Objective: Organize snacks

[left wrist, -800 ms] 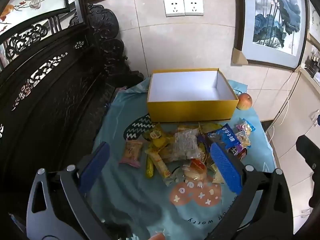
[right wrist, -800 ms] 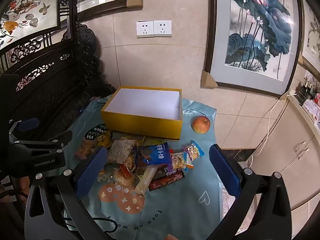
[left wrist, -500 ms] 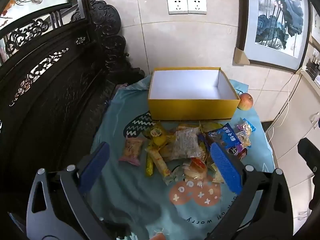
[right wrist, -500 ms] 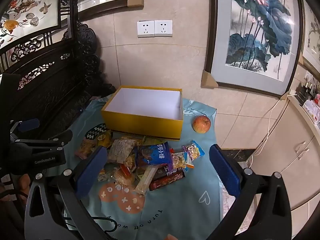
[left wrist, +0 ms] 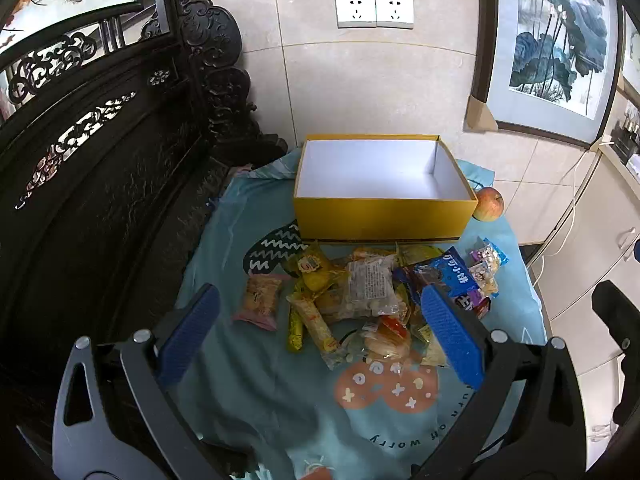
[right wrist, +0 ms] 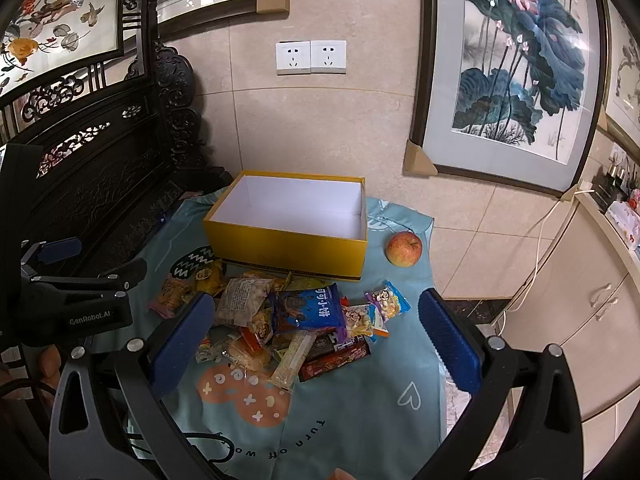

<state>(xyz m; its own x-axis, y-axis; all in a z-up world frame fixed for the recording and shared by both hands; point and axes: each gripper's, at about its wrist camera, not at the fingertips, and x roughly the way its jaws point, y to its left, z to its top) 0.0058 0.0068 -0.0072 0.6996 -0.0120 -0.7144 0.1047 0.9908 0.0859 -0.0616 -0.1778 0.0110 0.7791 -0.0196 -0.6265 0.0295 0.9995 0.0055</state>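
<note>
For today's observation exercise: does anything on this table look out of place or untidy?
Yes. The snack packets lie in a jumbled, overlapping heap in front of the yellow box, which holds nothing. An apple sits alone beside the box, the only unpackaged item.

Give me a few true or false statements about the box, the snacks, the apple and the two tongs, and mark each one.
1. The yellow box has snacks inside. False: its white inside is bare.
2. The apple lies on the cloth beside the box. True.
3. The left tongs grip a snack. False: they are open and hold nothing.
4. The snack pile lies in front of the box. True.
5. The right tongs are open. True.
</note>
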